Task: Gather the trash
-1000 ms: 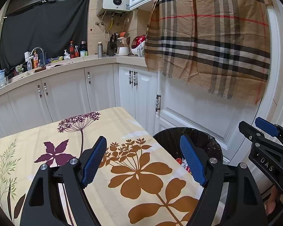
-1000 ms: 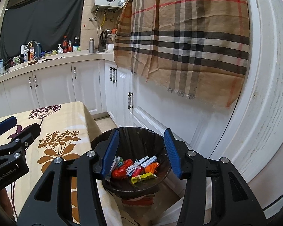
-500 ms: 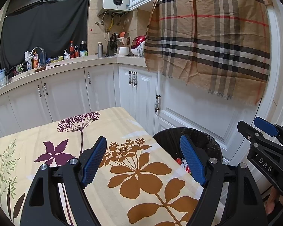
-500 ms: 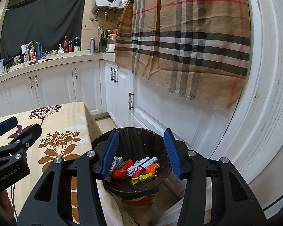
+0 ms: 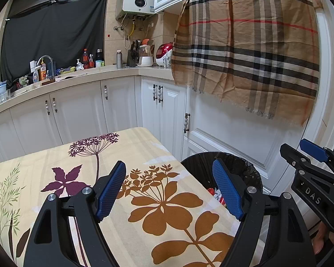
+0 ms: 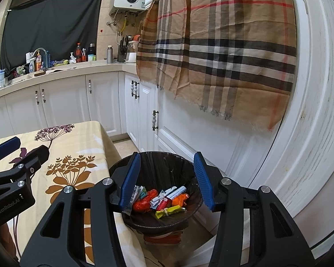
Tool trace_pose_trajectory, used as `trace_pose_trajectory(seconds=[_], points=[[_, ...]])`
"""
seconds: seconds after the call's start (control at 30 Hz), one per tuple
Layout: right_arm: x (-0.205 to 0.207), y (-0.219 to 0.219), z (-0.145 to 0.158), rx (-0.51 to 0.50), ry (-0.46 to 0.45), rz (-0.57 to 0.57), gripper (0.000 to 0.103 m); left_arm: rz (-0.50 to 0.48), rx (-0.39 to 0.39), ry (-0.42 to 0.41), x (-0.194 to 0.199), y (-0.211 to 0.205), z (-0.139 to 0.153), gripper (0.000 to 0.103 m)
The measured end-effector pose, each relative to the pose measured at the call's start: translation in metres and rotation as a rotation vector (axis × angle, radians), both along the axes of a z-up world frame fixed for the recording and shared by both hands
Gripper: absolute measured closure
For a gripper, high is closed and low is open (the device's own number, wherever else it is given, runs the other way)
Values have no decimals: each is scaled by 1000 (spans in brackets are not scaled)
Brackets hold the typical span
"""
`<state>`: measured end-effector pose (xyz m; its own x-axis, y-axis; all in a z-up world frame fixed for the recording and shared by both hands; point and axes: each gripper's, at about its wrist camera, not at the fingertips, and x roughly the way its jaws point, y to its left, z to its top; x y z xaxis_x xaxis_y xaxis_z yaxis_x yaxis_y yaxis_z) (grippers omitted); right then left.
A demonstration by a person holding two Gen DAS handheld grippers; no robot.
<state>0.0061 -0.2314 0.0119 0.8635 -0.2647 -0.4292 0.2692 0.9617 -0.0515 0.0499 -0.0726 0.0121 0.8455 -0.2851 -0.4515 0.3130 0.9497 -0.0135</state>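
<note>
- Table [image 5: 144,146]: flowered cloth, no litter on the part in view; collecting looks finished or nearly so.
- Bin [image 6: 187,169]: black-lined, just beside the table's edge, holding the wrappers [image 6: 160,201].
- Left tongs [image 5: 170,191]: wide apart over the cloth, empty.
- Right tongs [image 6: 167,179]: partly apart above the bin, empty.

Your left gripper [image 5: 169,189] is tilted somewhat downward with its jaws set wide apart and nothing between the blue pads [image 5: 110,189]. Your right gripper [image 6: 168,181] is tilted downward by about the same amount, its jaws parted more narrowly and likewise empty, the pads [image 6: 203,180] pressing on nothing. The two grippers sit side by side, apart and not touching, and part of your right hand [image 5: 322,237] shows beneath the right gripper's body at the frame edge.
</note>
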Motion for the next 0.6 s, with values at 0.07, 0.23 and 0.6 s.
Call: trace_pose_trajectory(seconds=[0.07,0.23,0.6], points=[[0,0,0,0,1,0,55,1,-1,-1,0,0,0,25],[0,1,1,-2,1,1,55,1,-1,0,0,0,0,25],[0,1,1,-2,-1,2,55,2,0,-4,-1,0,0,25]])
